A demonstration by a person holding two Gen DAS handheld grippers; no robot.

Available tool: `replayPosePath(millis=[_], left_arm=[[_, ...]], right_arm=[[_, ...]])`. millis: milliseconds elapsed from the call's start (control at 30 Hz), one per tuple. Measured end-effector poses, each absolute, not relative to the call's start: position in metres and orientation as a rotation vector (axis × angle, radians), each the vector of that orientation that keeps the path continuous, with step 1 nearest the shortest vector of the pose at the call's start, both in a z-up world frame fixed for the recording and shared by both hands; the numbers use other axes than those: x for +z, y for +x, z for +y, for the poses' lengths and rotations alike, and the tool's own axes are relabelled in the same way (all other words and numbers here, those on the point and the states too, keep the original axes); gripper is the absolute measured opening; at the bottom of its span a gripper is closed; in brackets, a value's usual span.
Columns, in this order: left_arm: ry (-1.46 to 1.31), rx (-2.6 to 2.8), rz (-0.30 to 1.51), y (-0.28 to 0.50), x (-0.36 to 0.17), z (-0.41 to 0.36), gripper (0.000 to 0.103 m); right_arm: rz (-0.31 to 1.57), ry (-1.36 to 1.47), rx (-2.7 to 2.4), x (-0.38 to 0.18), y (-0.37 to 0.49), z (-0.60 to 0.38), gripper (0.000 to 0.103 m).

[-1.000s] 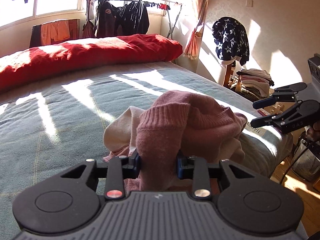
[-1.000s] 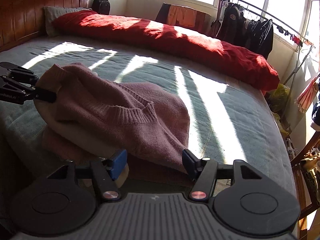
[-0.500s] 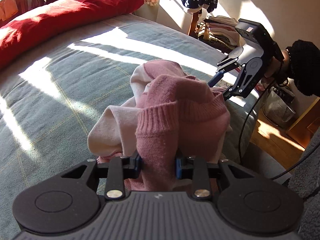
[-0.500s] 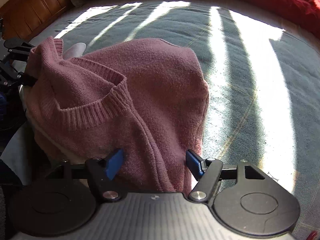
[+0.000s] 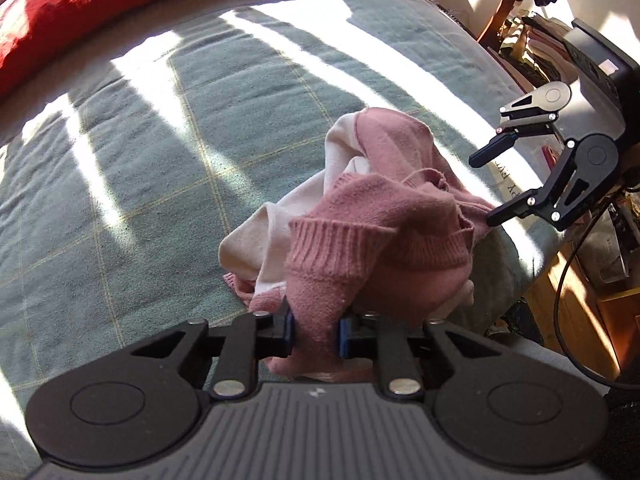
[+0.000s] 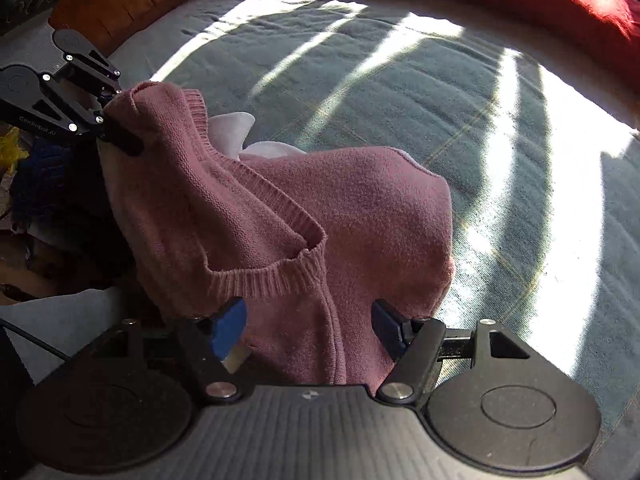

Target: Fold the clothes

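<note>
A sunlit bedroom, with a wide bed (image 5: 140, 152) under a grey-green checked cover and a red quilt (image 5: 80, 8) rolled along its far side. Near the bed's edge lies a heap of clothes, a pink jumper (image 6: 320, 216) on top and a cream garment (image 5: 256, 240) underneath. The left gripper (image 5: 314, 334) has its jaws closing on a bunched bit of the jumper, the knit squeezed between the blue pads, and that end is lifted off the heap. The right gripper (image 6: 308, 328) sits at the other side with its jaws standing wide; jumper cloth lies between them, just below the ribbed neckline, but the pads do not press it. The step in hand looks like picking the jumper up by two points to spread it before any fold. Next, the right jaws need to close on the cloth, then both hands should lift and draw apart so the jumper comes clear of the cream garment and can be laid flat on the open cover
</note>
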State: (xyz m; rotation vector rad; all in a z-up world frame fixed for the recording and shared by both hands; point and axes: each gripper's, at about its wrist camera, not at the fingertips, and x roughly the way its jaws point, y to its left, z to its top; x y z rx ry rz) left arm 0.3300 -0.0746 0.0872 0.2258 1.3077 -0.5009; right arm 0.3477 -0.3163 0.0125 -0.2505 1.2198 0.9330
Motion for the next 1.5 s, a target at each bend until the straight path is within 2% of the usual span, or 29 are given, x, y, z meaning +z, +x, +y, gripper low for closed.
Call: replayPosePath(millis=[300, 633, 733, 800, 867, 933, 1200, 1500], left_arm=[[0.288, -0.502, 1.285, 0.339, 0.103, -0.078, 0.017], [0.299, -0.556, 1.24, 0.385, 0.11, -0.056, 0.017], [0.284, -0.558, 1.238, 0.399, 0.107, -0.048, 0.017], [0.281, -0.558, 1.234, 0.409, 0.105, -0.043, 0.017], [0.282, -0.554, 1.218, 0.421, 0.106, -0.038, 0.017], [0.278, -0.549, 1.198, 0.434, 0.11, -0.033, 0.017], [0.311, -0.527, 1.133, 0.505, 0.111, -0.023, 0.018], [0.373, -0.534, 1.037, 0.59, 0.093, -0.037, 0.018]], right_arm=[[1.301, -0.288, 0.973, -0.01, 0.359, -0.307, 0.07], [1.404, -0.296, 0.971, -0.045, 0.366, -0.283, 0.067], [1.445, -0.274, 0.959, -0.048, 0.37, -0.276, 0.052], [1.469, -0.254, 0.946, -0.042, 0.373, -0.272, 0.031], [1.467, -0.207, 0.921, -0.028, 0.38, -0.274, 0.018], [1.462, -0.159, 0.896, -0.013, 0.387, -0.275, 0.011], [1.333, -0.062, 0.689, 0.049, 0.443, -0.299, 0.011], [1.209, -0.178, 0.51, 0.065, 0.508, -0.312, 0.011]])
